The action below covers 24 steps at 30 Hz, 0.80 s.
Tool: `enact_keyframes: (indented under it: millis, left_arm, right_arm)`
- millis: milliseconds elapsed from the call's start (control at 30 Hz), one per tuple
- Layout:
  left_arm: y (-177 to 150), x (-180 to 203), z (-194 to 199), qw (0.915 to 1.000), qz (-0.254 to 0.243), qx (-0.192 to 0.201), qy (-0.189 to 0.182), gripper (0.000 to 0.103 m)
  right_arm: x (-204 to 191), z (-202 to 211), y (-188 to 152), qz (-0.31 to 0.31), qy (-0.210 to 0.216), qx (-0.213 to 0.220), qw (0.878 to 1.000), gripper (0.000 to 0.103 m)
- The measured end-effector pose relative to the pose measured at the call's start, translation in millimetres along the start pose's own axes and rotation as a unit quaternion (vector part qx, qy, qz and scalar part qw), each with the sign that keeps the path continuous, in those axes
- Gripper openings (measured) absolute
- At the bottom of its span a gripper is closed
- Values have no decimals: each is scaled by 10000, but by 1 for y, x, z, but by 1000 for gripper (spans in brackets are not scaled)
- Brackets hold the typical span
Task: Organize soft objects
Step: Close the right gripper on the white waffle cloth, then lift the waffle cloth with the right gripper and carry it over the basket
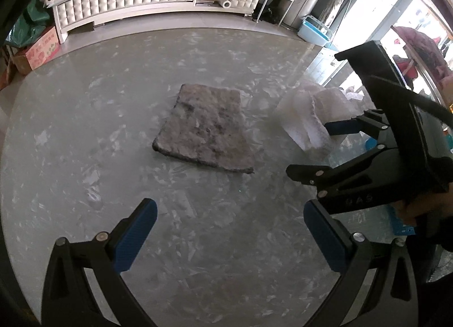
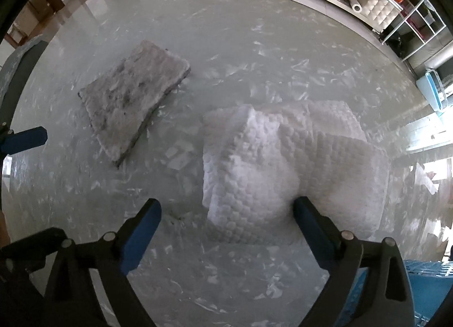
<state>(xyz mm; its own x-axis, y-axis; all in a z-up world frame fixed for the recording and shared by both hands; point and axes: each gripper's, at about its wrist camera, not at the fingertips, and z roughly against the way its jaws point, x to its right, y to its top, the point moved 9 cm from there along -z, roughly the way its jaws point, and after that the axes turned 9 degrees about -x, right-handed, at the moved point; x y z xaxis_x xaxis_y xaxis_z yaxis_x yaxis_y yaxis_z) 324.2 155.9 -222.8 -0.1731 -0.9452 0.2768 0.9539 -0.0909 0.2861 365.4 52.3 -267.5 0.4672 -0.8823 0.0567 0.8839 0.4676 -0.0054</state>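
Right gripper (image 2: 226, 210) spread wide, straddling near end of white cloth (image 2: 283, 162) on table (image 2: 226, 29); nothing clamped. Left gripper (image 1: 229, 227) spread, empty, grey pad (image 1: 203, 128) well ahead.

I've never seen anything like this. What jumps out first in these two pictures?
Probably the crumpled white quilted cloth, heaped on the glossy grey table right in front of the right tongs, which stand open with one blue tip at its edge. To its left a flat, grubby grey felt pad lies alone mid-table. The left tongs hang open over bare tabletop.
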Motion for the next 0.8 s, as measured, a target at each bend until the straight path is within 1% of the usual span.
enact_keyframes:
  millis: [33, 67, 133, 200, 367, 433, 500, 633, 733, 800]
  left_arm:
    - [0, -1, 1, 10000, 22, 21, -9, 103]
    - [0, -2, 1, 10000, 49, 27, -20, 103]
    - [1, -4, 0, 9999, 101, 33, -63, 103]
    - [0, -3, -1, 9999, 90, 26, -69, 103]
    - [-2, 2, 0, 10000, -23, 40, -31, 103]
    - [-3, 4, 1, 10000, -45, 58, -45, 103]
    - [-3, 5, 3, 9999, -60, 77, -74, 103]
    - [-3, 6, 7, 9999, -51, 117, -62, 103]
    - [-4, 4, 10, 9999, -10, 137, -88, 103]
    - [-3, 3, 13, 9998, 15, 165, -103, 103]
  right_arm:
    - [0, 0, 0, -25, -2, 7, 10000, 91]
    - [-1, 2, -3, -55, -15, 31, 10000, 87]
    - [3, 7, -5, -94, -60, 78, 9999, 78]
    - [9, 12, -5, -170, -157, 157, 9996, 54]
    - [16, 14, -2, -49, -313, 269, 9991, 51]
    - [12, 14, -2, 17, -363, 312, 9989, 47]
    - [5, 16, -4, 92, -429, 339, 9985, 38]
    - [-1, 20, -9, 255, -558, 406, 9973, 31]
    - [-1, 22, -14, 278, -479, 414, 9976, 29]
    - [-1, 25, -17, 133, -149, 369, 9991, 27]
